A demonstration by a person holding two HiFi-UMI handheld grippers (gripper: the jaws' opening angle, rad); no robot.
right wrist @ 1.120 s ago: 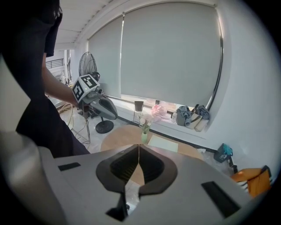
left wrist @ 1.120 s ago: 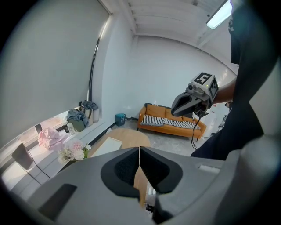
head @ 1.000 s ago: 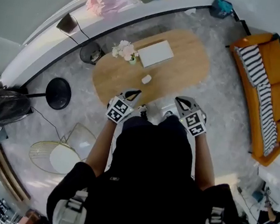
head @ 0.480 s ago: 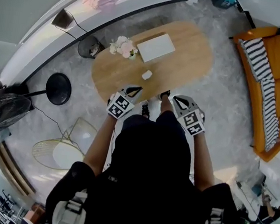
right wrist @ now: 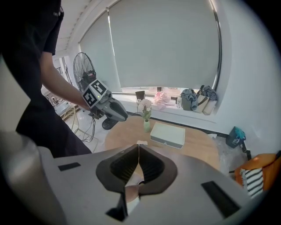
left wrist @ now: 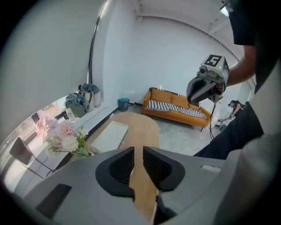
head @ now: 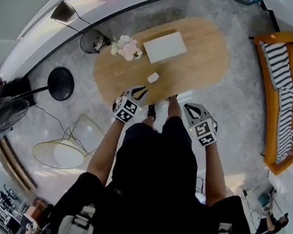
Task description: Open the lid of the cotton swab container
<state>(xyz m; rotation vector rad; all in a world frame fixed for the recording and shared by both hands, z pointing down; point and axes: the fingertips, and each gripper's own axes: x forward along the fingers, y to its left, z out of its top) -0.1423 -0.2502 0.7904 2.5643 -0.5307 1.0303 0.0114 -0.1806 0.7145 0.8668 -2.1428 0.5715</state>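
The cotton swab container (head: 153, 77) sits on the oval wooden counter (head: 207, 57), close to its near long edge and apart from everything else. In the head view it is only a small white rounded block. Its long axis, its lid and the way it faces are too small to make out.

In the right gripper view just its top edge peeks over the tong tips. In the left gripper view the gripper's own body hides it.

The left tongs (head: 139, 92) hang over the near edge, short of the container. They are slightly spread, having just been opening, with only bare wood showing in the gap. The right tongs (head: 191, 108) are pressed together on nothing, off the counter's near edge.

A flat white box (head: 164, 46) and pink flowers (head: 126, 46) stand toward the far edge.
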